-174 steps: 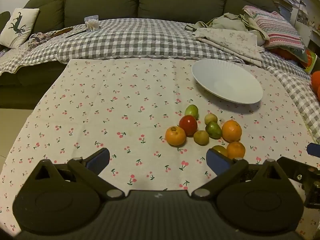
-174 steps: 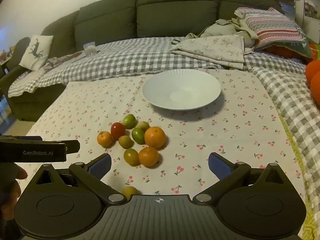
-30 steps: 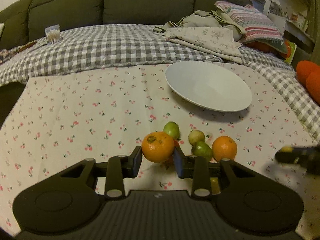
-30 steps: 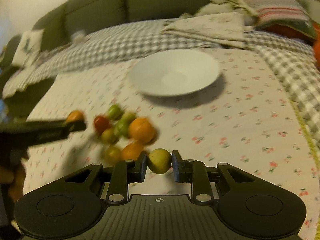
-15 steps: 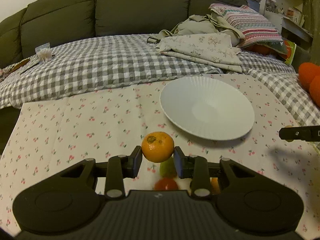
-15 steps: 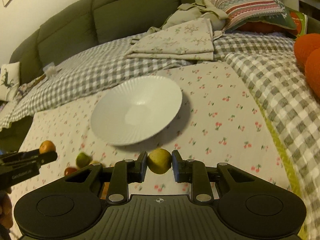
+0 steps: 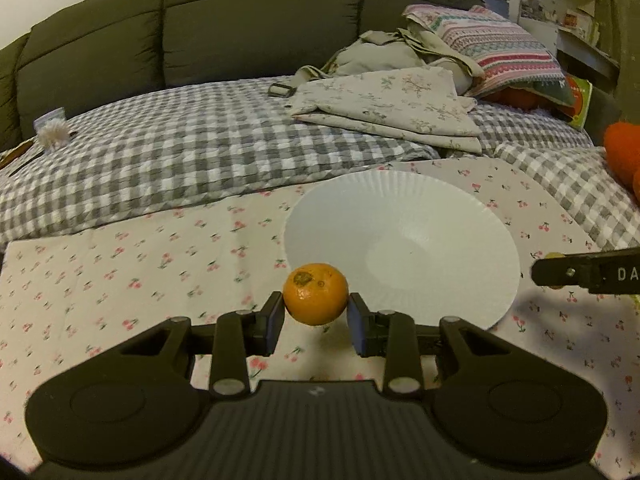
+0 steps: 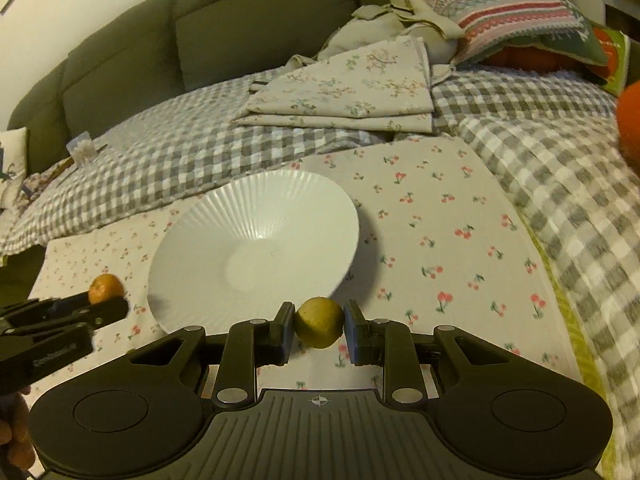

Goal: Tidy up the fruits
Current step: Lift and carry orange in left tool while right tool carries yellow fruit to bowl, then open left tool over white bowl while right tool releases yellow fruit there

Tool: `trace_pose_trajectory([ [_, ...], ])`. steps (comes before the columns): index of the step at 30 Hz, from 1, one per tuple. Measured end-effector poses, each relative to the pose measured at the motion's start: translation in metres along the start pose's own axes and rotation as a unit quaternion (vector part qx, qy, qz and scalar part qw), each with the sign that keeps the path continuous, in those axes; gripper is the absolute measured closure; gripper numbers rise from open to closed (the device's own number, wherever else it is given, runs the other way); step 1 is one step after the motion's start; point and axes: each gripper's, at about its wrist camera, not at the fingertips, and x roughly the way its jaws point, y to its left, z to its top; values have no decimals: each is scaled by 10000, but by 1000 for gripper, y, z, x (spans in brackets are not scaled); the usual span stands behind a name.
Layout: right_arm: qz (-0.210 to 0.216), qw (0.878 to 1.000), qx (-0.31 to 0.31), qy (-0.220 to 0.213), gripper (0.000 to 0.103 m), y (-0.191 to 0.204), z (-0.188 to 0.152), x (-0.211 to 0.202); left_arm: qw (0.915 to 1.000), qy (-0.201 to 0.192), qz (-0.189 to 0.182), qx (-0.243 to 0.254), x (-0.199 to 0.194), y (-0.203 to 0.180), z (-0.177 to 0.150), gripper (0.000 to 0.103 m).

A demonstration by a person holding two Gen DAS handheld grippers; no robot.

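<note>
Plate [image 7: 460, 216] bare inside, open from above. Cloth [image 8: 440, 240] right of plate free. Folded linen [image 7: 392, 108] & pillow [image 7: 496, 52] crowd the back.

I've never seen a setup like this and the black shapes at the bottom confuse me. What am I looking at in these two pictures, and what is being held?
No robot here: a person holds a two-finger gripper in each hand, and each carries a wide-angle camera looking along its fingers. The black shapes are the grippers' own bodies.

One picture is from the left gripper, which is shut on an orange. The other is from the right gripper, shut on a yellow-green fruit. Each gripper also shows at the edge of the other's picture.

Ahead lies a white plate with nothing on it, on a cherry-print cloth. Behind are a checked blanket, folded fabric, a striped pillow and a dark sofa.
</note>
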Motion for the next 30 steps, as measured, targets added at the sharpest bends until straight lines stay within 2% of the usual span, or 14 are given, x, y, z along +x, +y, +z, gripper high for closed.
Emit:
trace_pose_trajectory([
  [5,62,9998,-188,-11,78,9,5,13,9998,30,-74,204,19,-13,-2,70],
  [9,52,9993,-359,76,78,14,3,26,9987,-101,201,456,26,-18,-3,70],
  [13,-53,9985,-551,-6,77,19,3,32,9991,-199,138,342,26,-13,0,70],
  [16,-63,9978,-649,-95,77,24,3,34,9980,-379,34,499,22,-21,1,70],
  [21,-68,9965,-830,-74,77,32,1,40,9967,-222,-163,766,31,-34,-4,69],
  [22,-93,9963,-854,-73,76,33,0,41,9965,-204,-170,793,32,-35,-5,67],
  [26,-95,9963,-846,-90,76,31,0,37,9971,-333,-161,664,26,-28,-4,37],
  [30,-154,9975,-679,-154,75,23,4,30,9979,-402,-217,456,18,-16,-1,36],
])
